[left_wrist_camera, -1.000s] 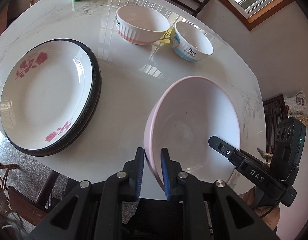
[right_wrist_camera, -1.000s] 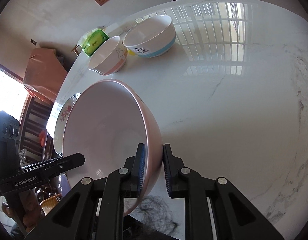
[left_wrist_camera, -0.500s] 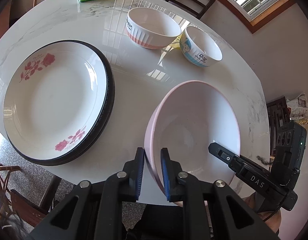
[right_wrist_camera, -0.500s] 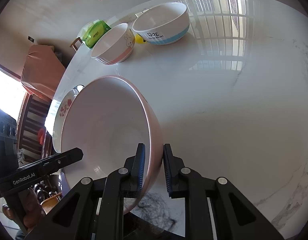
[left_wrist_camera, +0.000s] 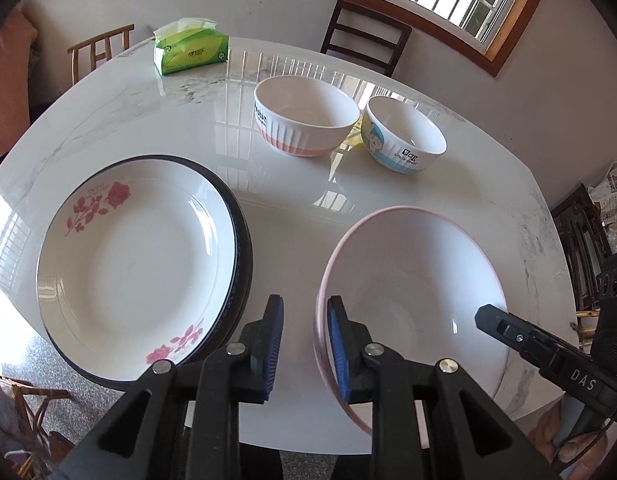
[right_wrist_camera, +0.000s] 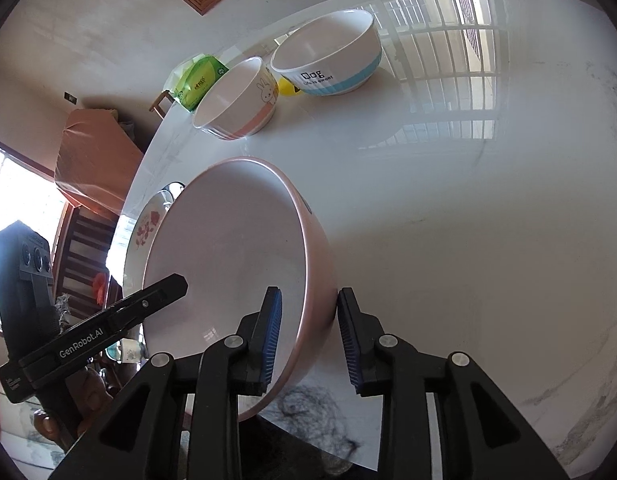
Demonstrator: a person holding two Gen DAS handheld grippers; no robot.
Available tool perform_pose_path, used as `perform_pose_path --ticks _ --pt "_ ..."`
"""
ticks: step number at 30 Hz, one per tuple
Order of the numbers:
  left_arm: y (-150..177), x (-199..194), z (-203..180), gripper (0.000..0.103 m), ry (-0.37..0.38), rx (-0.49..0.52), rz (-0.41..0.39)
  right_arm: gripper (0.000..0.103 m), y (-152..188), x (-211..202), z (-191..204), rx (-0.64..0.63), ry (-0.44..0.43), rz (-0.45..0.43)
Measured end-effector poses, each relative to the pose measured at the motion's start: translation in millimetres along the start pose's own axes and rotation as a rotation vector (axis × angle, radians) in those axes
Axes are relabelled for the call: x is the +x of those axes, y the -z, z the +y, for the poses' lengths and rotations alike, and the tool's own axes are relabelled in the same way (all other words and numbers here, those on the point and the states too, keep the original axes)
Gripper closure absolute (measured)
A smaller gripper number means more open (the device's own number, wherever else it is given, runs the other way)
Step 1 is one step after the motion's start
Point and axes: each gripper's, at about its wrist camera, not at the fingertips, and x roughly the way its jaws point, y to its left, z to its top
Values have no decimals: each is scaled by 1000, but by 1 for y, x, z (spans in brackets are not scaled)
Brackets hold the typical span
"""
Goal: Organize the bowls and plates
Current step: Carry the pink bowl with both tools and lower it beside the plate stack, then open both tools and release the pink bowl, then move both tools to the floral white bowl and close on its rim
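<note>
A large pink bowl [left_wrist_camera: 412, 292] rests on the white marble table [left_wrist_camera: 292, 208] near its front edge; it also shows in the right wrist view [right_wrist_camera: 236, 264]. My left gripper [left_wrist_camera: 304, 336] is open, its jaws apart astride the bowl's left rim. My right gripper [right_wrist_camera: 308, 332] is open, its jaws apart astride the bowl's right rim. A white rose-patterned plate [left_wrist_camera: 136, 256] lies on a black-rimmed plate [left_wrist_camera: 240, 248] to the left. A pink-striped bowl [left_wrist_camera: 304, 120] and a blue-striped "Dog" bowl [left_wrist_camera: 404, 140] stand at the back.
A green tissue pack [left_wrist_camera: 190, 50] sits at the far left of the table. Chairs [left_wrist_camera: 364, 40] stand behind the table. A small yellow object [right_wrist_camera: 286, 87] lies between the two back bowls.
Both grippers have opened and released the pink bowl's rim. The bowl has come down and sits on the table. The left view has tilted up toward the window.
</note>
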Motion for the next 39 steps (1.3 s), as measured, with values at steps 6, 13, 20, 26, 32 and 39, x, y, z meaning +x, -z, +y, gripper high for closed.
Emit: perform_pose_path --ticks 6,13,20,26,32,39 --pt "5 -15 -11 54 -101 101 -102 66 7 -36 14 -109 61 -203" --pt "11 -49 -16 37 -117 170 -300 65 -2 -51 27 -178 49 -273" --pt "10 -62 -12 36 -35 178 -374 65 -12 -49 32 -164 -33 -243" --pt "5 -69 18 36 38 23 -461 65 -17 -49 44 -188 -41 -245" --pt "-17 -61 28 37 6 54 -362 59 -27 -48 50 -187 -51 -248" --pt "-72 -38 56 37 7 -20 -236 58 -56 -31 70 -192 -92 -156"
